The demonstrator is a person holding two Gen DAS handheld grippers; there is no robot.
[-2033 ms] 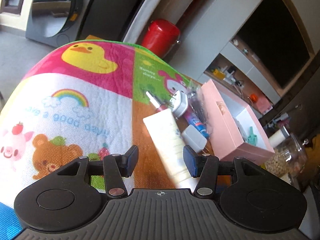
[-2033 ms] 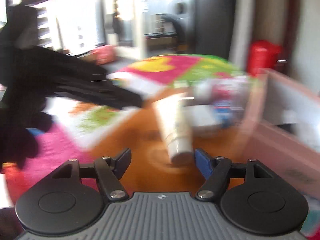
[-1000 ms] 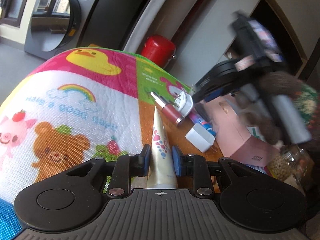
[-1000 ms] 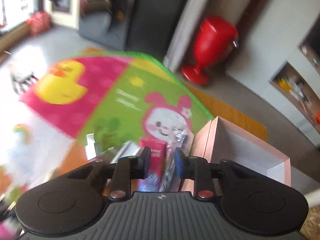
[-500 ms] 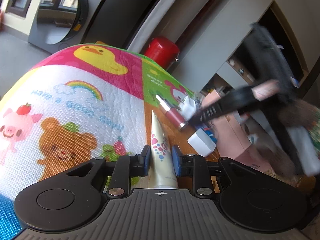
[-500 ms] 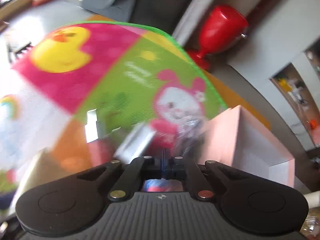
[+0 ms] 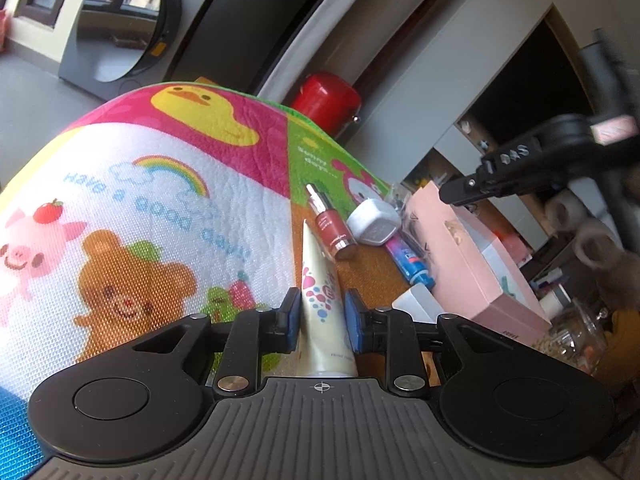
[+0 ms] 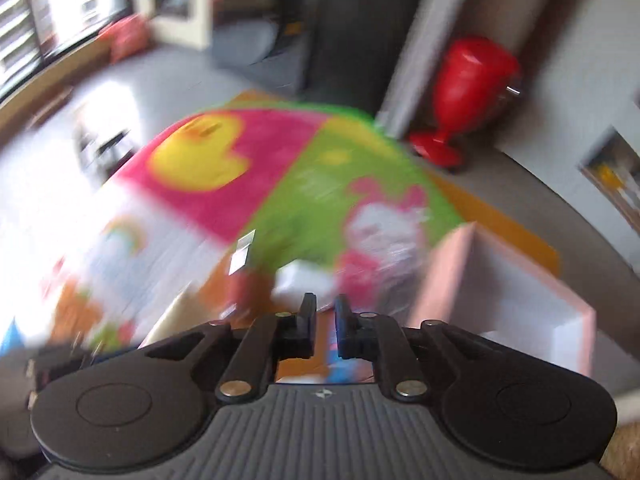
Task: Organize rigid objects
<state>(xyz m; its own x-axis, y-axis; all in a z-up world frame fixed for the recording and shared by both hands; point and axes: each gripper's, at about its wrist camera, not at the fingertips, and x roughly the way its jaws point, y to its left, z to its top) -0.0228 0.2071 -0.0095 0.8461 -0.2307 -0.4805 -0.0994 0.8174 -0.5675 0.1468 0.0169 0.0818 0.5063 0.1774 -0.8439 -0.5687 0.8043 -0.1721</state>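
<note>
My left gripper (image 7: 319, 316) is shut on a cream tube (image 7: 320, 300) with pink and blue dots, which points away from me over the wooden table (image 7: 368, 272). Past it lie a red cosmetic bottle (image 7: 334, 232), a white plug adapter (image 7: 374, 222), a blue tube (image 7: 408, 258) and a white charger block (image 7: 416, 306). A pink box (image 7: 468, 264) stands open to the right. My right gripper (image 8: 324, 322) shows blurred, its jaws slightly apart with nothing clearly between them; it also appears at the upper right of the left wrist view (image 7: 532, 164), above the pink box (image 8: 508, 280).
A colourful cartoon mat (image 7: 132, 208) covers the left of the table. A red bin (image 7: 326, 96) stands on the floor behind. A glass jar (image 7: 576, 332) sits right of the pink box. A washing machine (image 7: 120, 28) is at the back left.
My left gripper stays shut on the cream tube. My right gripper has lifted up and back from the pile of objects, and its jaws have parted slightly.
</note>
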